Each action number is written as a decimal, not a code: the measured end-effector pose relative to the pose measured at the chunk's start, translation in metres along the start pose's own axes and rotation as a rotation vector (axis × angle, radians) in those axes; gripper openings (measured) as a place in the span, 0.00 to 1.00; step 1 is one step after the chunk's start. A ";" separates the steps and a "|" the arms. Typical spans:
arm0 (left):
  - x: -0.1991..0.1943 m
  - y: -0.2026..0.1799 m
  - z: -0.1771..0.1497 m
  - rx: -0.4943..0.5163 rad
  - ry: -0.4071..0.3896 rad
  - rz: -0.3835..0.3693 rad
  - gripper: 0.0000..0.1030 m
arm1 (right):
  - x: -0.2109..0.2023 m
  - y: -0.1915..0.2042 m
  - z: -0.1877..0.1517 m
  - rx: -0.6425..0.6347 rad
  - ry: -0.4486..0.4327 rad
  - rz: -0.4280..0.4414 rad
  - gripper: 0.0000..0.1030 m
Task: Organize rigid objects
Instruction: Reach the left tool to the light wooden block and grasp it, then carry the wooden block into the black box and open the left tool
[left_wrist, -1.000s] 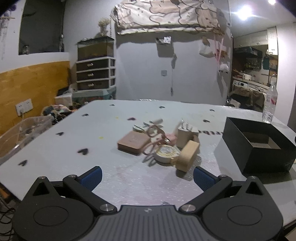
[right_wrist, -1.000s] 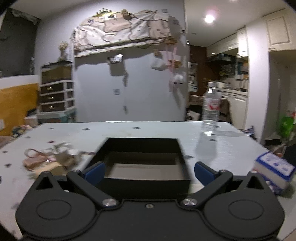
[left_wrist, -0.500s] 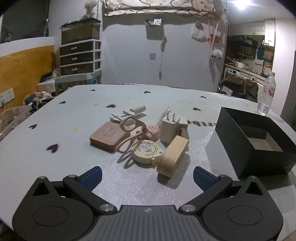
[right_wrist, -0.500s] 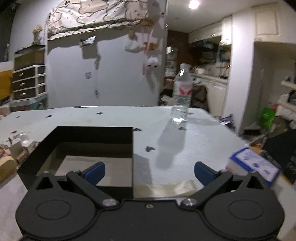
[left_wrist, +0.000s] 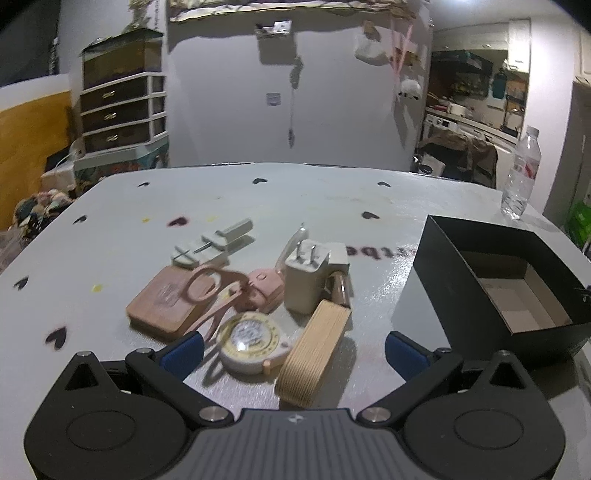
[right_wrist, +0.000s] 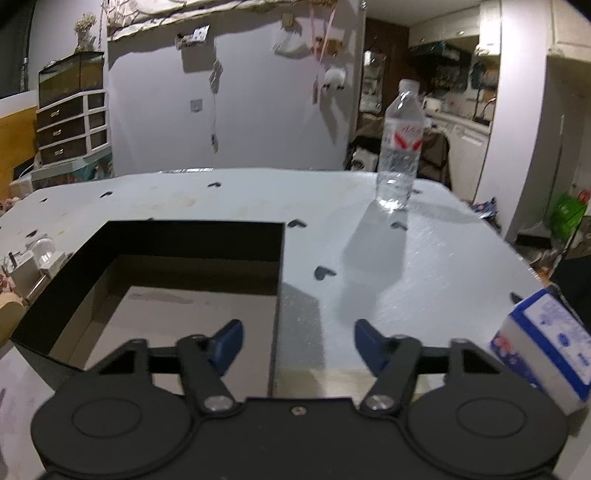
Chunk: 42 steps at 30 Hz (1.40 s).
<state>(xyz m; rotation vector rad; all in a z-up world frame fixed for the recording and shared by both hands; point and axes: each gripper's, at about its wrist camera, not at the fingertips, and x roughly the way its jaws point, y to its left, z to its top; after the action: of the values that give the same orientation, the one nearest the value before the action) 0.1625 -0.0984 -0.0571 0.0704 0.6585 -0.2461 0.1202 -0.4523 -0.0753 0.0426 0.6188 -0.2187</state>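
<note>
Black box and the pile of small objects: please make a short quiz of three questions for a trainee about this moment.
1. True or false: the black box already holds an object.
2. What straddles the near right wall of the box in the right wrist view?
A. the right gripper
B. the water bottle
C. the blue and white carton
3. Fill in: between the left gripper fingers lie the round tape measure and the ribbed ___ block.

Key: 1 false; 2 A; 3 wooden.

The desk has a faintly glossy sheen; the black box looks like matt cardboard; the water bottle is clear plastic.
</note>
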 end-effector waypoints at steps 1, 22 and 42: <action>0.002 -0.002 0.002 0.010 0.002 0.000 0.94 | 0.002 0.000 0.000 -0.001 0.006 0.008 0.46; 0.046 -0.024 0.014 0.234 0.166 -0.076 0.25 | 0.009 0.007 0.001 0.008 0.045 0.044 0.04; 0.029 -0.077 0.087 -0.097 0.190 -0.326 0.24 | 0.007 0.008 0.000 0.020 0.039 0.029 0.04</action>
<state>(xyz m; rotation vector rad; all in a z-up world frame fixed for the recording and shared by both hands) 0.2173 -0.1914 -0.0050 -0.1089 0.8701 -0.5251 0.1271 -0.4454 -0.0798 0.0755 0.6545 -0.1961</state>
